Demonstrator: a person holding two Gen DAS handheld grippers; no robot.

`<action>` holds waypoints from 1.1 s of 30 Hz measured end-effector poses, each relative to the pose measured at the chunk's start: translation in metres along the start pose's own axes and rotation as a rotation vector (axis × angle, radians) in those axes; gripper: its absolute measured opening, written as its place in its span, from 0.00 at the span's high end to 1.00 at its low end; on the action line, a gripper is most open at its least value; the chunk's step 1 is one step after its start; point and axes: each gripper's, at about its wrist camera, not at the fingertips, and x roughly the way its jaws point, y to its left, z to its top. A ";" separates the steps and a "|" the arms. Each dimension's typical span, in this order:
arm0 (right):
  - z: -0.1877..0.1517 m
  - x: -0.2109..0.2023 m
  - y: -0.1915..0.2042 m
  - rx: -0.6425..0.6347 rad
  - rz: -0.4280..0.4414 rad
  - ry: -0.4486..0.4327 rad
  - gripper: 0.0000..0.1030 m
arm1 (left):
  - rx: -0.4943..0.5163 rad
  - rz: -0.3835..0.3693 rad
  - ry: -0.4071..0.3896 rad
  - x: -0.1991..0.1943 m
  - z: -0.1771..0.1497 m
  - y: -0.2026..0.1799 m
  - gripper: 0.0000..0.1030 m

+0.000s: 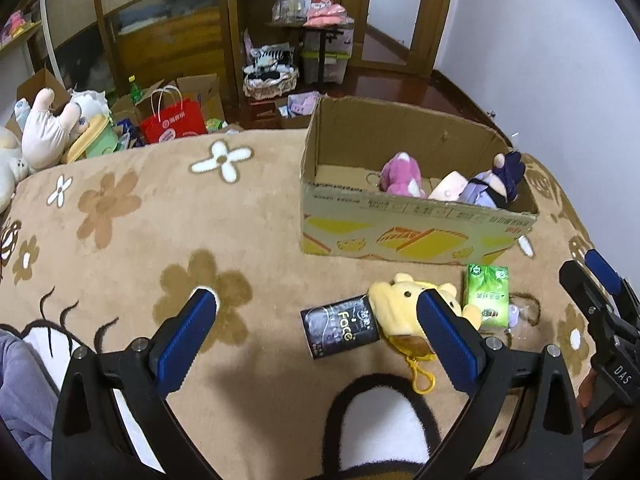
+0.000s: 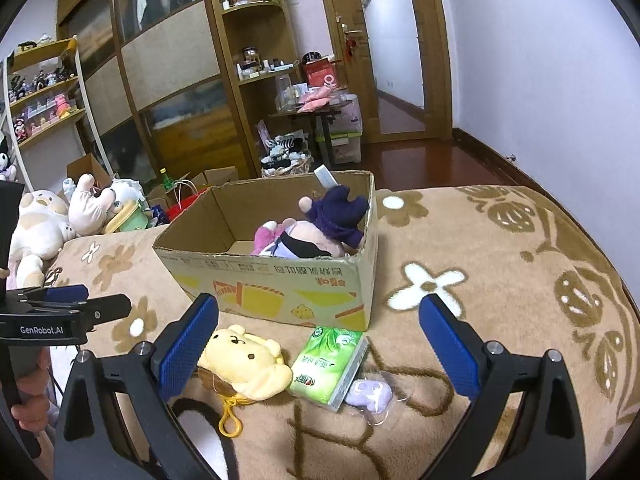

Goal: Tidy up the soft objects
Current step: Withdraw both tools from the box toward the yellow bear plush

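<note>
A yellow plush keychain (image 1: 396,300) (image 2: 248,364) lies on the flowered blanket in front of a cardboard box (image 1: 400,232) (image 2: 280,284). The box holds a pink plush (image 1: 402,180) and a purple-haired doll (image 1: 496,188) (image 2: 332,216). Beside the yellow plush lie a black tissue pack (image 1: 340,328), a green tissue pack (image 1: 486,292) (image 2: 328,364) and a small lilac item in clear wrap (image 2: 370,394). My left gripper (image 1: 316,320) is open, hovering just before the yellow plush. My right gripper (image 2: 318,332) is open above the green pack.
Large plush toys (image 2: 36,224) and a red paper bag (image 1: 174,120) sit past the blanket's far left edge. Wooden shelves (image 2: 256,60), a basket of socks (image 1: 270,74) and a doorway (image 2: 400,60) stand behind. The right gripper shows in the left wrist view (image 1: 600,304).
</note>
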 end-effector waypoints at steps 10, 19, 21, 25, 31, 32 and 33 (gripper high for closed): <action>-0.003 0.017 -0.006 0.034 -0.013 0.038 0.00 | -0.007 0.003 0.081 0.028 -0.001 0.001 0.04; -0.004 0.038 -0.008 0.042 -0.024 0.072 0.00 | -0.014 0.005 0.167 0.058 0.003 0.004 0.04; -0.005 0.044 -0.008 0.047 -0.025 0.085 0.00 | -0.016 0.007 0.174 0.063 0.004 0.005 0.04; -0.007 0.053 -0.008 0.050 -0.029 0.108 0.00 | -0.013 0.009 0.197 0.073 0.004 0.004 0.04; -0.010 0.068 -0.011 0.062 -0.042 0.148 0.00 | 0.009 0.014 0.240 0.091 0.004 -0.003 0.04; -0.011 0.070 -0.012 0.066 -0.041 0.151 0.00 | 0.012 0.014 0.247 0.093 0.004 -0.004 0.04; -0.011 0.071 -0.013 0.071 -0.038 0.154 0.00 | 0.015 0.016 0.251 0.095 0.003 -0.004 0.04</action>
